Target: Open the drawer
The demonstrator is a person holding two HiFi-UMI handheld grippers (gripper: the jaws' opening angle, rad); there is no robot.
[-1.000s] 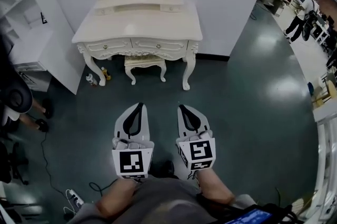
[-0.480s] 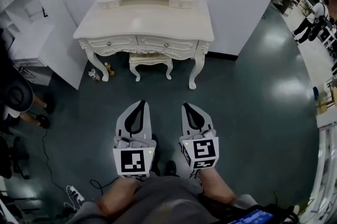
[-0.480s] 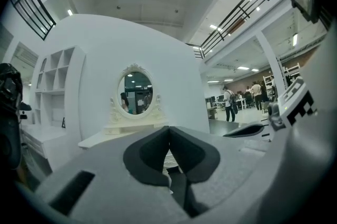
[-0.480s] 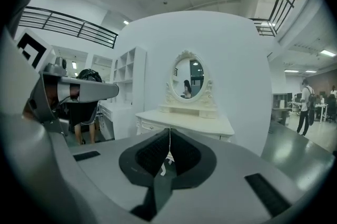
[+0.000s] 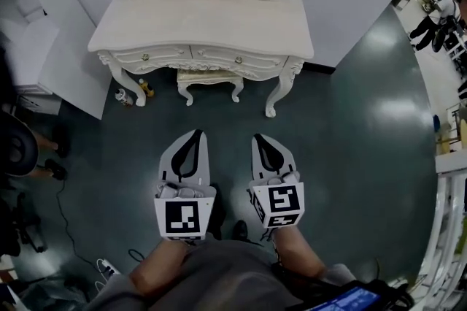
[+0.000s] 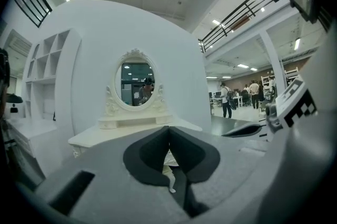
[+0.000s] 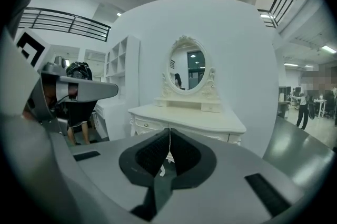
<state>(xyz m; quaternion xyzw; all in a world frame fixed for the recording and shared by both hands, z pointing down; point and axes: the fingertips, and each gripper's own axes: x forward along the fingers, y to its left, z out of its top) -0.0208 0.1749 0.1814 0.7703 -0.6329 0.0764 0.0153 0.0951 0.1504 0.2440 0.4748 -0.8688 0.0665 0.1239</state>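
Note:
A cream dressing table (image 5: 201, 17) stands ahead against the white wall. Two drawers run along its front: the left drawer (image 5: 149, 56) and the right drawer (image 5: 237, 59), each with a small knob. Both are closed. My left gripper (image 5: 191, 136) and right gripper (image 5: 260, 138) are side by side above the dark floor, well short of the table and pointing at it. Both are shut with nothing in them. In the left gripper view the left gripper (image 6: 169, 129) has its tips together; the right gripper (image 7: 169, 132) does too, with the table (image 7: 184, 115) beyond.
A small cream stool (image 5: 208, 81) is tucked under the table. Two small bottles (image 5: 146, 89) stand on the floor by its left leg. A white shelf unit (image 5: 44, 47) and a seated person (image 5: 18, 149) are at the left. A cable (image 5: 66, 222) lies on the floor.
Both grippers have moved forward together toward the dressing table, which now looks larger and closer. Their jaws have stayed shut.

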